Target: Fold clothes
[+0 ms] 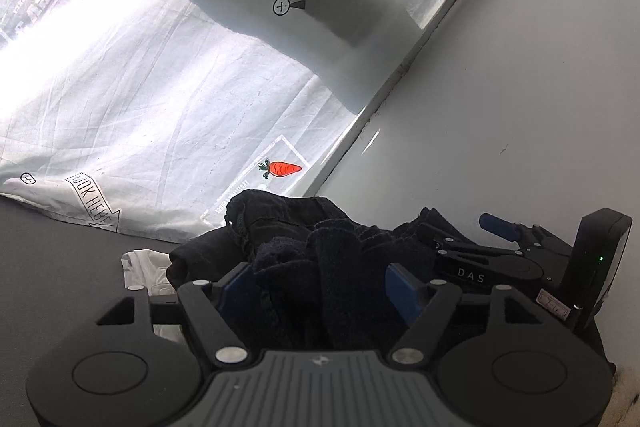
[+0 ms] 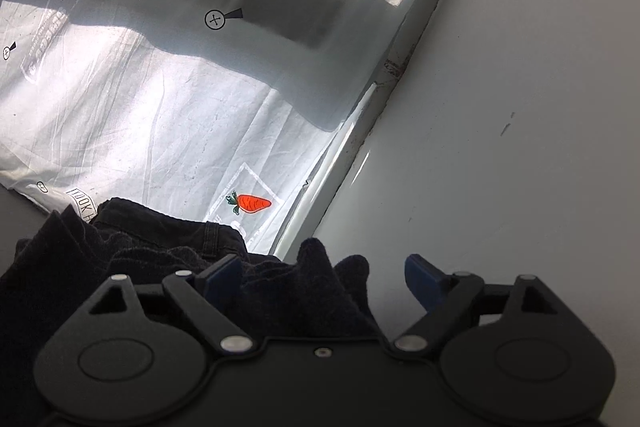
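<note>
Item: heap of dark, near-black knitted and woven garments [image 1: 320, 251], lying crumpled on a dark grey bench [image 1: 60, 247] against a white wall [image 1: 520, 107]. Condition: bunched and ridged, no flat panel, no squared edge; judged unfolded, with the whole fold left to do.

Adjacent: a small white cloth [image 1: 144, 263] at the heap's left edge, partly tucked under it. Behind: a white carrot-printed sheet [image 1: 160, 87] hanging backlit.

Left gripper [image 1: 320, 285]: blue-padded fingers spread wide, cloth lying between them, pads not pressing it.

Right gripper [image 2: 326, 277]: fingers likewise spread, a peak of dark fabric standing between them, nothing clamped. It sits just right of the left one, over the heap's wall side.
</note>
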The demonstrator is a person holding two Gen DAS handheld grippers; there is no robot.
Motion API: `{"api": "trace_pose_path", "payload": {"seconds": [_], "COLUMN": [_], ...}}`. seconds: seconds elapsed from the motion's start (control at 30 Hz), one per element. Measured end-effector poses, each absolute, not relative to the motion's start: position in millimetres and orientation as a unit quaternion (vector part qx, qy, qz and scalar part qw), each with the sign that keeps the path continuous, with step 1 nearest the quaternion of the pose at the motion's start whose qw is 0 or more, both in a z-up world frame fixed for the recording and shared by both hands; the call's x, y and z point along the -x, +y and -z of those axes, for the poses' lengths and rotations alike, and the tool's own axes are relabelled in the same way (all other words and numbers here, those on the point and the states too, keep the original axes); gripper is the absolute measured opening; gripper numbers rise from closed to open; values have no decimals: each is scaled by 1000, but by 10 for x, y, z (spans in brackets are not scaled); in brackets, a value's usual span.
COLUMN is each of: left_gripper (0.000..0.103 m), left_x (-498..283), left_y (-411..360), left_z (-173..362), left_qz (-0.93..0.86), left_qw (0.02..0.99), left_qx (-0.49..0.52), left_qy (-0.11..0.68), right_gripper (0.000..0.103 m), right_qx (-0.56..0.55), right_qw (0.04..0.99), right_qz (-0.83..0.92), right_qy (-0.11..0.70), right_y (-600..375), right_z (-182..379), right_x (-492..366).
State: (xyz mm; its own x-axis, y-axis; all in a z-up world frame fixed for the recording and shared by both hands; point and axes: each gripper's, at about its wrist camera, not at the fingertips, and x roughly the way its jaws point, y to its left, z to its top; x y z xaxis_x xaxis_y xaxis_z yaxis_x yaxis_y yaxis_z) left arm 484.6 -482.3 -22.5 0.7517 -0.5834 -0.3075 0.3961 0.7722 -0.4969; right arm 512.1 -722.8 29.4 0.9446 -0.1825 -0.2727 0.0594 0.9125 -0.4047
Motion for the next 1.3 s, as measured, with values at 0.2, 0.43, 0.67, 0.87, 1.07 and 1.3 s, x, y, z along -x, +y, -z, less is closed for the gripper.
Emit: {"api": "trace_pose_path", "payload": {"seconds": [0.2,0.43,0.67,0.87,1.07,1.3], "left_gripper": [103,103,103,103,103,103], "left_x": [-4351,-3760,-3175,-2646,-2125,-1531], "left_y": [-4738,-4703,-4473,-4096,-3589,-2552], "left_z": [5,106,-83,-343,-455,-468], "left_qz": [245,243,196,176,128,63], "left_qw": [939,940,961,975,987,990], "left_qx": [151,146,108,69,24,21], "left_qy": [189,189,163,115,95,127], "right_gripper": [100,103,103,103,103,103], "right_qx": [114,41,-38,-47,-42,-25], "right_qw": [982,980,988,993,996,992], "right_qz": [78,93,109,61,40,-18], "right_qy": [130,170,104,94,73,123], "right_y": [-7155,-7092,-6921,-6516,-5757,-4630], "right_z": [-551,-235,-357,-508,-568,-467], "right_x": [-4422,-3736,-3102,-2786,-2218,-1714]}}
